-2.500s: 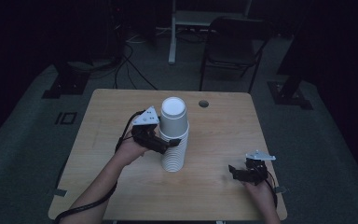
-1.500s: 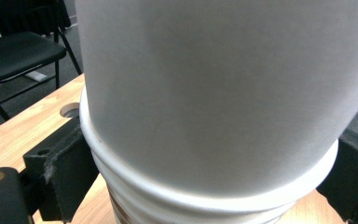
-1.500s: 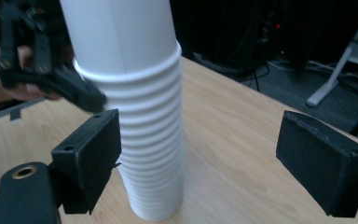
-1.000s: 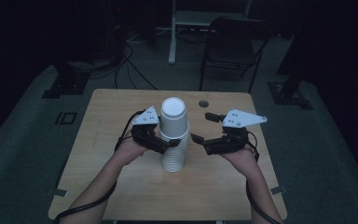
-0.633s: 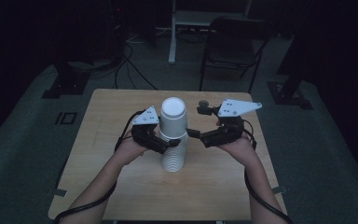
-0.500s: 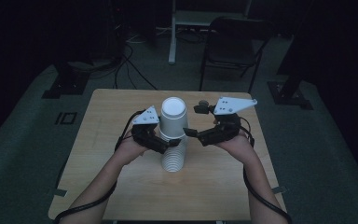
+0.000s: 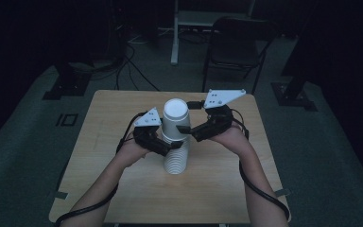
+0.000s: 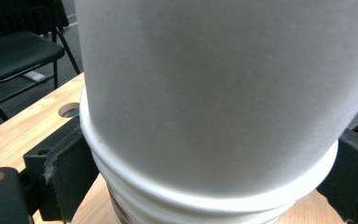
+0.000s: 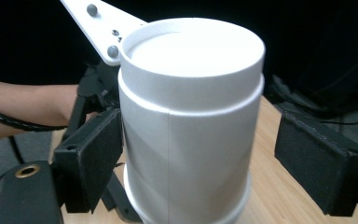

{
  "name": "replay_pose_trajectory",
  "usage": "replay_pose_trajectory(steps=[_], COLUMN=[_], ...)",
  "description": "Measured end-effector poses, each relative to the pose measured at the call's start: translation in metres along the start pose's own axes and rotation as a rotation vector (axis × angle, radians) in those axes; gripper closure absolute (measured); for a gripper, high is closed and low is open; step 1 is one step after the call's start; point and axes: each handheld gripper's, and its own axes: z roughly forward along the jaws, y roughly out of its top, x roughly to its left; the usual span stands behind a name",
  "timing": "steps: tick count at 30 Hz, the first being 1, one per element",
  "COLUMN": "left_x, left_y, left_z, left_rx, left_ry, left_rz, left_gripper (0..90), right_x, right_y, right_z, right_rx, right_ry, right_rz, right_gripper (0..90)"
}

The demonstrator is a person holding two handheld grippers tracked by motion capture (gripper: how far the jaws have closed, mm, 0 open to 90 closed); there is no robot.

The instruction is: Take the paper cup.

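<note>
White paper cups [image 7: 175,142], nested upside down into a tall stack, are standing near the middle of the wooden bench [image 7: 123,198], and you are working on them with both hands. The topmost cup [image 7: 175,119] is sitting bottom-up, its flat round base facing the ceiling.

Your left gripper [image 7: 163,144] is coming in from the left side of the stack. Its fingers [image 8: 58,175] are closed on the stack, pressing against the rolled rims just below the top cup, one finger on each side.

Your right gripper [image 7: 187,123] is coming in from the right, higher up, level with the top cup. Its fingers [image 9: 89,158] are standing open, one on either side of that cup. The one shown on the left in the right gripper view is sitting just beside the cup wall; the other one is clearly apart from it, with bare bench showing in the gap.

Your forearms are reaching up from the bottom edge of the high view, with a black cable [image 7: 260,189] trailing along the right one.

Beyond the far edge of the bench, a dark folding chair [image 7: 231,45] is standing on the grey floor [image 7: 321,156]. A small round hole [image 8: 68,109] is showing in the bench top behind the stack.
</note>
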Motion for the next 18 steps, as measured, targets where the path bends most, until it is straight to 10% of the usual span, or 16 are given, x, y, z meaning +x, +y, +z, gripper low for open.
replay_pose_trajectory(steps=[18], left_x=[0.0], left_y=[0.0], left_z=[0.0], left_rx=[0.002], left_ry=[-0.005], left_rz=[0.007], left_gripper=[5.9], right_x=[0.0], right_y=[0.009], right_z=[0.024], right_rx=[-0.016], right_ry=[0.028], right_rz=[0.009], right_gripper=[12.6])
